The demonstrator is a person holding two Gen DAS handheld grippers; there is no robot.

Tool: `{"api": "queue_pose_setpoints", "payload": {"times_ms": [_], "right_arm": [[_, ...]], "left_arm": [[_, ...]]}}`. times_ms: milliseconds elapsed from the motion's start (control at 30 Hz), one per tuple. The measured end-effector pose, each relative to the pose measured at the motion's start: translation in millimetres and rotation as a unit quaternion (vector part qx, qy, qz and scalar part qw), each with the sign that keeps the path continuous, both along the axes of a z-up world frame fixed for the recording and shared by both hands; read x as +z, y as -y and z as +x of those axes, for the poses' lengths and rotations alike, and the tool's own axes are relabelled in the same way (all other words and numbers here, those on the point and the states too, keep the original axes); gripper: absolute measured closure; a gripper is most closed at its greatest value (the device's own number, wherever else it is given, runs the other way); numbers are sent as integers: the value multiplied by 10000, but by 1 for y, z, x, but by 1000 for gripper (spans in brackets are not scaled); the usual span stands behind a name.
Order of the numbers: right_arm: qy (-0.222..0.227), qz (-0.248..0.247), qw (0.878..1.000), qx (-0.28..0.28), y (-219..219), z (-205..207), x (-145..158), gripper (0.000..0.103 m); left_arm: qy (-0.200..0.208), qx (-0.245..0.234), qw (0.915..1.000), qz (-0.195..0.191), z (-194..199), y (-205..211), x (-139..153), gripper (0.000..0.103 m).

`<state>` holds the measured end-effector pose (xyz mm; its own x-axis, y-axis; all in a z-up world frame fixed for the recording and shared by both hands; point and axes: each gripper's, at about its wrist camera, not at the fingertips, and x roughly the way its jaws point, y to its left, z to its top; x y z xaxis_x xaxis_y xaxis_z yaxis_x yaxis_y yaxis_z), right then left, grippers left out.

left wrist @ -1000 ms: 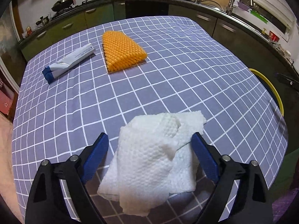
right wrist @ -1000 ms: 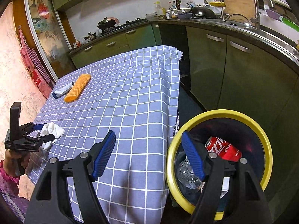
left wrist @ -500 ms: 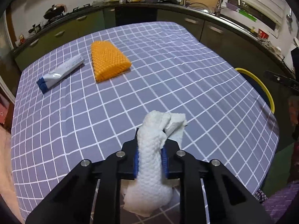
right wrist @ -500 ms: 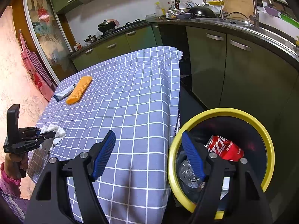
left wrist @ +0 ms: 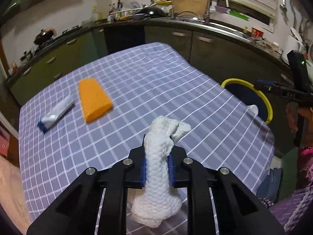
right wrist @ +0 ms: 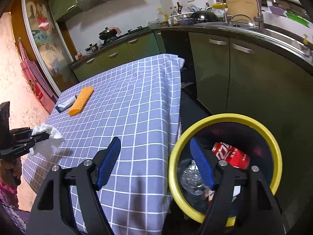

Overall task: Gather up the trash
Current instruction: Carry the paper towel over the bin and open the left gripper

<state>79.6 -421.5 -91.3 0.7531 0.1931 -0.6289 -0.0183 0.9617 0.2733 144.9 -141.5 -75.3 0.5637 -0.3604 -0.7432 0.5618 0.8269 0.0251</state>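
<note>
Crumpled white paper towel [left wrist: 159, 156] sits clamped in my left gripper [left wrist: 157, 169] above the tabletop [left wrist: 137, 90]; yellow-rimmed bin [right wrist: 225, 117] already holds trash; my right gripper [right wrist: 156, 162] gapes empty.

Right gripper [right wrist: 154, 162]: jaws spread wide, nothing between them, positioned over the gap between the table [right wrist: 137, 101] edge and the yellow-rimmed bin [right wrist: 260, 131]. Bin contents: red can [right wrist: 231, 154] and clear plastic bottle [right wrist: 190, 178]. Far across the table from the bin, left gripper [right wrist: 42, 137] clamps a white paper towel [right wrist: 48, 140] clear of the cloth.
</note>
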Motion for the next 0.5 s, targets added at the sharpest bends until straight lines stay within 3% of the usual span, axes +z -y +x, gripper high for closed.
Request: {"api": "queue_pose_setpoints", "payload": {"times_ms": [267, 500], "right_arm": [[189, -26, 9980, -610, 42, -33, 2, 34], [292, 73, 9915, -1268, 90, -67, -2, 34]], "left_arm": [[165, -645, 9978, -47, -3, 67, 29, 86], [209, -1508, 9883, -84, -10, 156, 45, 86]]}}
